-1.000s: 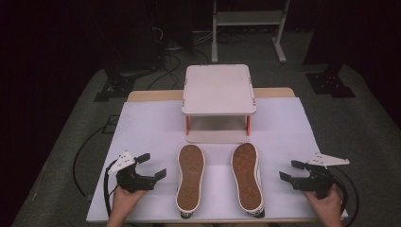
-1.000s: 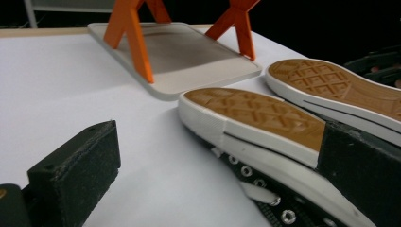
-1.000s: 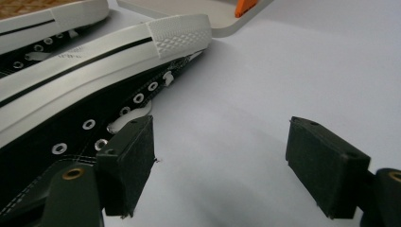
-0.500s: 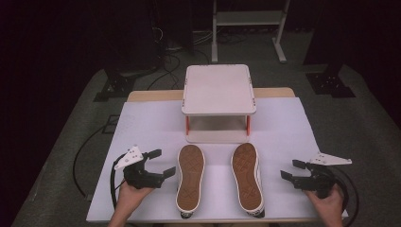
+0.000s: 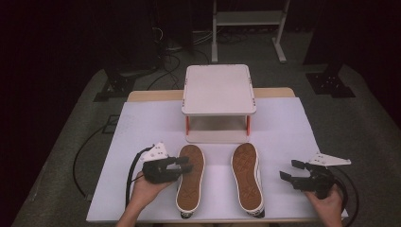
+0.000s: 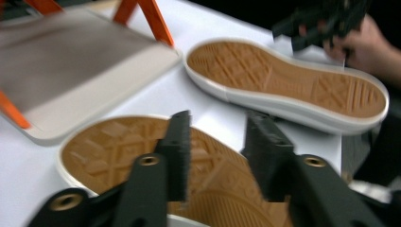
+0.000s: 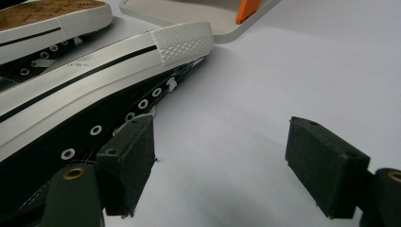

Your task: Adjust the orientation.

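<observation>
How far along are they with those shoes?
Barely started. Done: nothing visible; the left shoe and right shoe lie sole-up in front of the small shelf. In hand: the left gripper is at the left shoe's edge, its jaws just closing, nothing pinched yet. Left: gripping and moving both shoes, perhaps onto the shelf; the right gripper rests open beside the right shoe.

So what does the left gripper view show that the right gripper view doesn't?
Left gripper view: the tan tread soles of the left shoe and right shoe seen from above, plus the person's right hand. Right gripper view: the right shoe's black canvas side with eyelets, and its white toe bumper. Both: the upturned shoes, the orange-legged stand and the white table cover.
</observation>
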The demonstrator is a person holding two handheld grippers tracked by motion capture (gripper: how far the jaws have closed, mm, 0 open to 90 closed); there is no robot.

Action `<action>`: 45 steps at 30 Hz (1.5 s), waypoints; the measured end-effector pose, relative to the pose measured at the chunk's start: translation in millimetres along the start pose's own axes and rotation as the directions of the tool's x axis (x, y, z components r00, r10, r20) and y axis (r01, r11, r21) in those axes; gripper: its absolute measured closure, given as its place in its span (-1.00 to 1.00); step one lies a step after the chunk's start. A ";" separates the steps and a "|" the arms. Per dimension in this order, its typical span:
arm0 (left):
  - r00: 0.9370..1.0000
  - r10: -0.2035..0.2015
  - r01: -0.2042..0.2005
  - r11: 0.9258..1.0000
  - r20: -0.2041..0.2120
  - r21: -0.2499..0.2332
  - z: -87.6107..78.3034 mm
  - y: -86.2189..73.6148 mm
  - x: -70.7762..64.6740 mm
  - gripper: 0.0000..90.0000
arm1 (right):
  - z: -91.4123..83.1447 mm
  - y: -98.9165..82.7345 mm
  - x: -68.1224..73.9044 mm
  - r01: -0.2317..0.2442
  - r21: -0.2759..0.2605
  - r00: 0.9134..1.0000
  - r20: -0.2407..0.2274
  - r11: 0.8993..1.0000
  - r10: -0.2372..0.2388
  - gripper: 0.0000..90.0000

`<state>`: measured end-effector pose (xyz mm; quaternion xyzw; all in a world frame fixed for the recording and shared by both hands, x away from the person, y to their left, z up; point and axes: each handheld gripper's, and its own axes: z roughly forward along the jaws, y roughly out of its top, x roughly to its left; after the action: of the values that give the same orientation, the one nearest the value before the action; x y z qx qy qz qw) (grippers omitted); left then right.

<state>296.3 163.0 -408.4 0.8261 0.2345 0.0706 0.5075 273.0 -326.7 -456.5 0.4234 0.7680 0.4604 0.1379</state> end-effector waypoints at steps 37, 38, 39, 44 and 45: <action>0.976 -0.153 0.168 0.982 -0.156 0.089 -71.7 -74.5 56.8 0.60 | 8.0 0.7 4.8 0.016 0.026 1.000 -0.004 1.000 -0.016 -0.46; 0.976 -0.153 0.168 0.982 -0.156 0.089 -71.7 -74.5 56.8 0.59 | 8.0 0.7 4.8 0.016 0.026 1.000 -0.004 1.000 -0.016 -0.46; 0.950 -0.208 0.224 0.974 -0.231 0.046 -90.8 -81.9 66.0 0.58 | 7.7 0.9 4.9 0.021 0.024 1.000 -0.003 0.999 -0.021 -0.46; 0.911 -0.258 0.265 0.964 -0.322 -0.024 -124.6 -88.7 73.5 0.51 | 7.8 0.9 4.9 0.018 0.024 1.000 -0.002 1.000 -0.018 -0.46; 0.910 -0.264 0.263 0.964 -0.320 -0.047 -132.2 -86.9 69.5 0.50 | 8.7 0.9 5.2 0.013 0.028 1.000 -0.002 1.000 -0.013 -0.46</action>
<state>283.1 333.9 -429.8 0.7634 0.4235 0.1365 0.4682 275.6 -317.3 -459.5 0.4198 0.7772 0.4492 0.1341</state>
